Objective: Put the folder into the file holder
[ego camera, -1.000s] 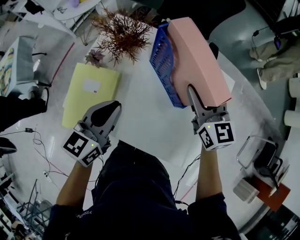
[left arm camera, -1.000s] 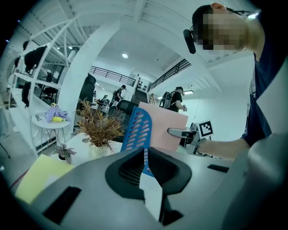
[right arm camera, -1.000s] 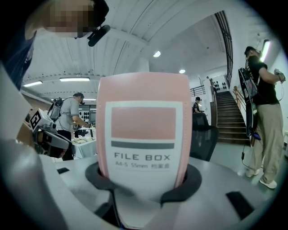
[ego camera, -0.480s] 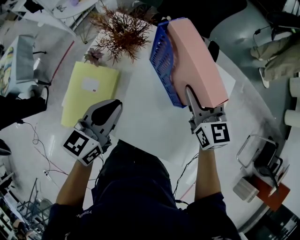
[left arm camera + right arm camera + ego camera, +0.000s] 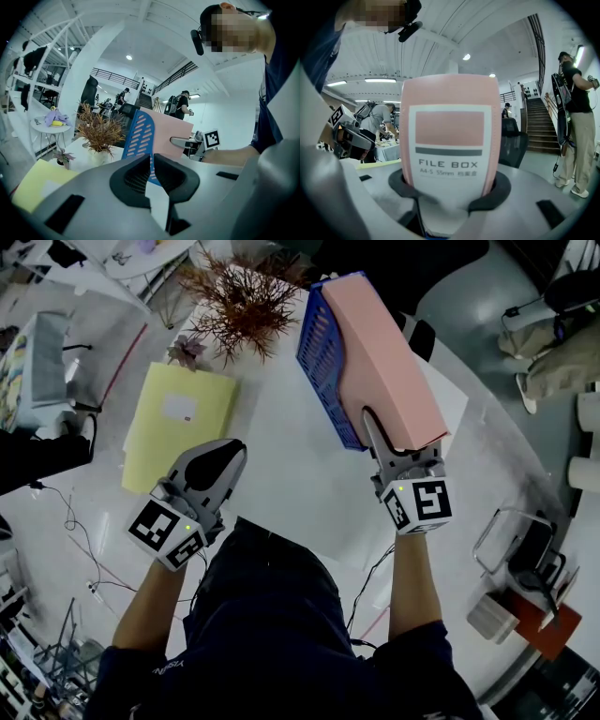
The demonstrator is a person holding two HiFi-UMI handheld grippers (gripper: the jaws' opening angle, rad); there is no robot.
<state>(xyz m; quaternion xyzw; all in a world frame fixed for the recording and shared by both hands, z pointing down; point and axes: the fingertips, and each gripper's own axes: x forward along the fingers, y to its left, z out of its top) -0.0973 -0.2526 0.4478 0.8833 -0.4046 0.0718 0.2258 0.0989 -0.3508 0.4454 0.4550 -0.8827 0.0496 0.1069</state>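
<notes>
A white table (image 5: pixel 291 465) is set on a grey floor (image 5: pixel 473 306). A staircase (image 5: pixel 540 124) and a black chair (image 5: pixel 514 140) are seen beyond, lit by round ceiling lamps (image 5: pixel 467 56).

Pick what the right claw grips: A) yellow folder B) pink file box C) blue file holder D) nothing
B: the right claw has its pads against both sides of the pink file box, while the yellow folder lies apart, ungripped.

The bare white tabletop (image 5: pixel 281 465) at the centre is free for passing. A dry brown branchy plant (image 5: pixel 239 301) blocks 12 o'clock. The blue perforated plastic file holder (image 5: pixel 323 362) with the pink file box (image 5: pixel 384 362) blocks 1 o'clock, and a flat yellow paper folder (image 5: pixel 159 446) lies at 10 o'clock.
</notes>
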